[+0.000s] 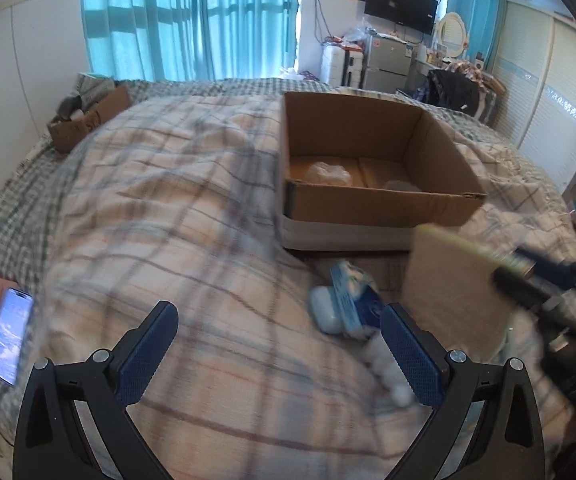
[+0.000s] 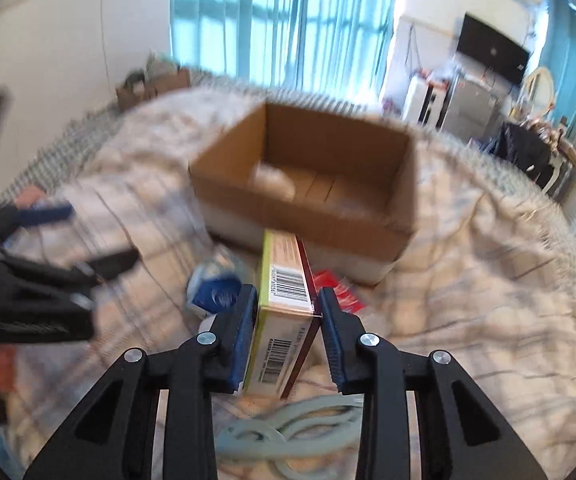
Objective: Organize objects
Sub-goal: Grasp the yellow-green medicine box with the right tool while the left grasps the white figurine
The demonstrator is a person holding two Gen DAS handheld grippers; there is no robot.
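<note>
An open cardboard box (image 1: 368, 204) sits on a plaid quilt, with crumpled clear plastic (image 1: 328, 174) inside; it also shows in the right wrist view (image 2: 308, 216). My right gripper (image 2: 288, 300) is shut on a flat carton with barcodes (image 2: 288, 308), held above the quilt short of the box. In the left wrist view the carton (image 1: 452, 280) appears at the right in the right gripper (image 1: 528, 272). My left gripper (image 1: 275, 320) is open and empty over the quilt. A blue-and-white packet (image 1: 352, 300) and a pale case (image 1: 324, 308) lie just ahead of it.
A phone (image 1: 9, 336) lies on a pink pad at the left bed edge. A small cardboard box with clutter (image 1: 83, 116) sits at the far left. A red packet (image 2: 340, 292) and a pale green cord (image 2: 288, 428) lie under the right gripper. Curtains, fridge and TV stand behind.
</note>
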